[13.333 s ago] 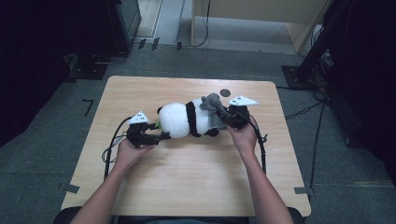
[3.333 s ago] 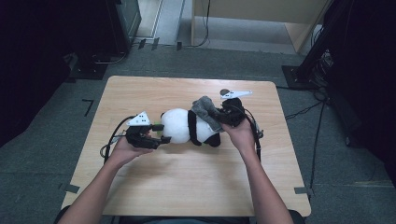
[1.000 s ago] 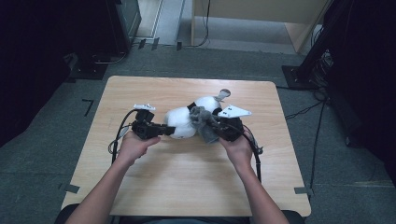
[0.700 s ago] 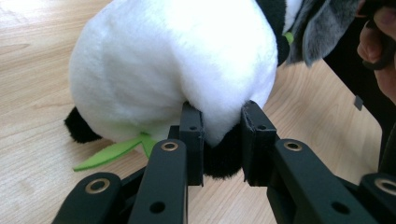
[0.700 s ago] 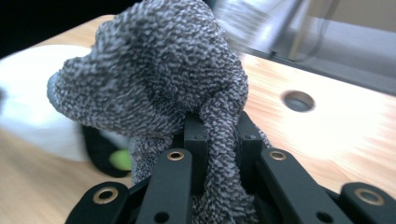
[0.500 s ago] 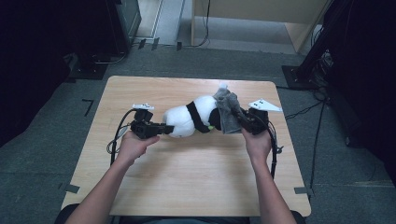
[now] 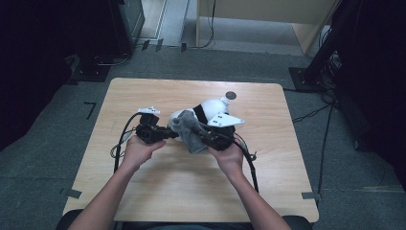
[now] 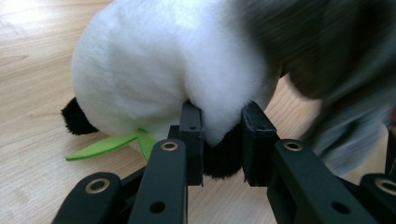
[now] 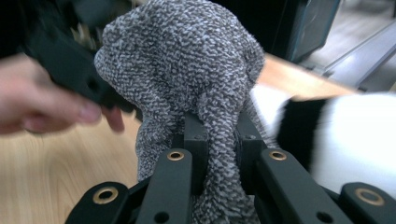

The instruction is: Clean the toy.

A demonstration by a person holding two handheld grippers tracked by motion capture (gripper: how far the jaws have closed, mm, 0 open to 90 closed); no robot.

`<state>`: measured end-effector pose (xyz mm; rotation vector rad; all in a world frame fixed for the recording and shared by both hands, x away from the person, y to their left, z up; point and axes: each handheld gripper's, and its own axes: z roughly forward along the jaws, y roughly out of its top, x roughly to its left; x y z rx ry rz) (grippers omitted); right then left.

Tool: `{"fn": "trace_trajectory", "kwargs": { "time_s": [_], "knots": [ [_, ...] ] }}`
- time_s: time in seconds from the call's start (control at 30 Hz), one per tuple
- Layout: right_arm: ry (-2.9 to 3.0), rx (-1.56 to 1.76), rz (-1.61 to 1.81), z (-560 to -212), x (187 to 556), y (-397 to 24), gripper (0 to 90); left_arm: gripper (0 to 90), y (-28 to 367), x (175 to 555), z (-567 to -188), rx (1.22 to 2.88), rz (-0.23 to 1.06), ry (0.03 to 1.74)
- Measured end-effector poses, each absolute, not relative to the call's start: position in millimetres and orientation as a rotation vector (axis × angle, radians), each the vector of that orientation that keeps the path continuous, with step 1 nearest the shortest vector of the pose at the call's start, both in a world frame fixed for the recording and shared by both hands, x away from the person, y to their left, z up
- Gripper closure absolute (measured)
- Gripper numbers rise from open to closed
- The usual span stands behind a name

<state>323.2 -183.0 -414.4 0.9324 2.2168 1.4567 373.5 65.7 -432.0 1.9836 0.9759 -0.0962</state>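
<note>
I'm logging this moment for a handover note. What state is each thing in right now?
Plush panda: lying on the table, pinched at one end.
Grey knit cloth: bunched, lifted, clamped, draped by the panda.
Left gripper: shut on the panda's white plush.
Right gripper: shut on the cloth.
Table: bearing the panda.

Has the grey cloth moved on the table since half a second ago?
Yes. The grey cloth, held in the right tongs, has gone leftward, away from the dark round spot near the table's far edge, toward the left tongs.
</note>
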Motion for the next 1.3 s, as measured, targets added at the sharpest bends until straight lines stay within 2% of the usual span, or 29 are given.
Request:
{"fn": "trace_trajectory", "kwargs": {
  "time_s": [0.13, 0.37, 0.93, 1.3],
  "knots": [
    [2.218, 0.92, 1.418, -429.7, 330.7, -185.4, 80.5, 74.5, 65.4, 373.8, -436.3, 1.994, -0.103, 0.987],
    [2.139, 1.032, 1.407, -426.3, 336.3, -228.1, 80.5, 74.5, 60.6, 369.8, -433.8, 2.002, -0.097, 0.947],
    [1.985, 1.246, 1.315, -428.8, 347.7, -299.9, 80.5, 74.6, 62.0, 368.6, -432.7, 2.016, -0.045, 0.915],
    [1.977, 1.372, 1.221, -450.5, 362.4, -315.3, 80.4, 74.5, 65.9, 367.5, -433.8, 2.019, -0.028, 0.916]
  ]
}}
